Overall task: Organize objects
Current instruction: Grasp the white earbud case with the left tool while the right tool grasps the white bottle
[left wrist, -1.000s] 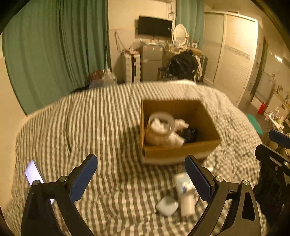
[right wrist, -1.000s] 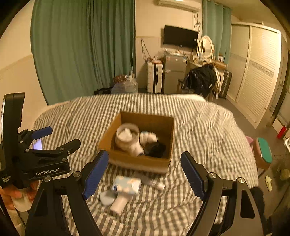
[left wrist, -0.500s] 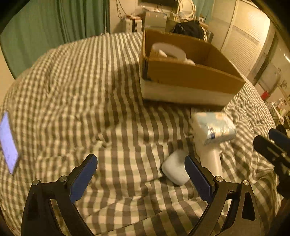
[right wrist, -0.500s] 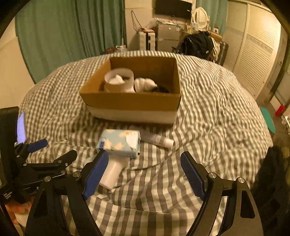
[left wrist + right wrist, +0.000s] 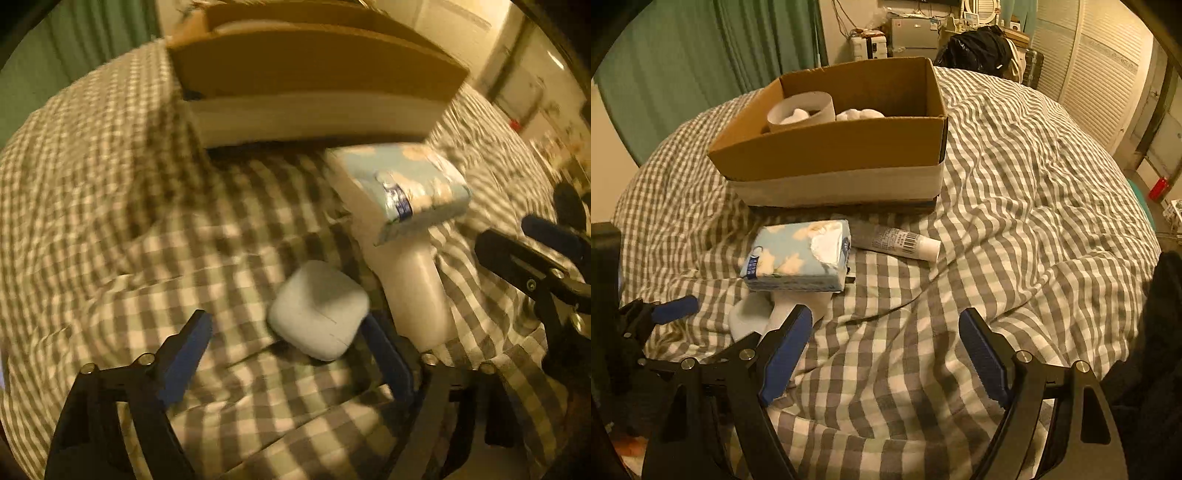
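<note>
On the checked bedspread (image 5: 1015, 206) lies a small white case (image 5: 319, 308). My left gripper (image 5: 286, 347) points down around it, jaws closing. The case sits by the right finger, and a gap remains on the left side. Beside it a blue tissue pack (image 5: 402, 184) rests on a white bottle (image 5: 410, 280). My right gripper (image 5: 884, 350) hangs open over bare bedspread, just right of the tissue pack (image 5: 798, 258) and bottle (image 5: 786, 306). A tube (image 5: 897, 242) lies in front of the cardboard box (image 5: 831, 147), which holds a white round tub (image 5: 801, 110) and other white items.
The box stands mid-bed, behind the loose items. Green curtains (image 5: 701, 55) hang at the back left and a louvred wardrobe (image 5: 1089, 74) stands at the right. A black bag (image 5: 979, 48) and furniture lie beyond the bed. A green stool (image 5: 1141, 206) is past the bed's right edge.
Both grippers have dropped close to the bed and tilted downward. The left gripper now straddles the white case and its jaws have narrowed. The right gripper's jaws kept their width.
</note>
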`<state>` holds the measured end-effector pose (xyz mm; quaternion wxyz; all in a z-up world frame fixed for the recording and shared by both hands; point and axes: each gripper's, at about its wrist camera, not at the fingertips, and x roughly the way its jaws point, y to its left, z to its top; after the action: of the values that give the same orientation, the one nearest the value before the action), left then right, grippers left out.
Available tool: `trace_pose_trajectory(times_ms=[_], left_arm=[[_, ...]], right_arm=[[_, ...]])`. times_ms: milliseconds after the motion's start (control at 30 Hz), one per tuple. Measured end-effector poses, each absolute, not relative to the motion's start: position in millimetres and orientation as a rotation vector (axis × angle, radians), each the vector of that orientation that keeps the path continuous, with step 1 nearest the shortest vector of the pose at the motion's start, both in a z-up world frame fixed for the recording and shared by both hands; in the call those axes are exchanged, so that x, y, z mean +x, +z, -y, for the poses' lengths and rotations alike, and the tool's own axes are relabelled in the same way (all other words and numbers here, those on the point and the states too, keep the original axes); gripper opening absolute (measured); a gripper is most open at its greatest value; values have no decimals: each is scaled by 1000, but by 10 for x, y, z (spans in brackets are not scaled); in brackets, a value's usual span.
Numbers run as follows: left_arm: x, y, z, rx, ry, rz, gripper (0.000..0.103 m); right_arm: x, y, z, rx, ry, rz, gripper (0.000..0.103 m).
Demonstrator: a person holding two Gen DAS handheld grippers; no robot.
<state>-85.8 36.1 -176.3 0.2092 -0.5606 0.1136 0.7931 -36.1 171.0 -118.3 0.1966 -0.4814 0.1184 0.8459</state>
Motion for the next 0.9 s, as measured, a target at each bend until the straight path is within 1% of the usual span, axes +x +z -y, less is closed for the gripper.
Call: trace_pose_trajectory(times_ms=[33,100,133,167,267,433,667,833,900], left_arm=[[-882,-1784,-378,-1561,2191,-316,80],[-917,-1811,-398,-1558,2161,-303,67],[-931,-1819,-402,-1555,2145,-291,63],[-943,-1818,-402,-1552,2137,-280,54],[-957,-1794,-352,-1548,2140,-237,53],[-889,-1591,-182,-1495,2231,-178,53],[-958,-1334,274,-1477,2341,-66,53],[-1025,-1280,365,-1474,2404,-68,53],[-1045,-1298,420,-1486,2407,-48,53]], right_arm=[[-368,-1191,-1704,-1352,2368,-327,82],[-376,-1205,-1703,-1358,2368,-325,82],[-379,-1215,-1711,-1361,2368,-330,82],[-382,-1221,-1720,-1363,2366,-336,82],[-396,-1245,-1746,-1378,2357,-353,82],[-431,-1258,-1717,-1406,2356,-337,82],[-569,-1223,-1604,-1438,2402,-303,82],[-817,-1349,-1433,-1536,2447,-280,82],[-914,-1440,-1358,-1588,2447,-266,77]])
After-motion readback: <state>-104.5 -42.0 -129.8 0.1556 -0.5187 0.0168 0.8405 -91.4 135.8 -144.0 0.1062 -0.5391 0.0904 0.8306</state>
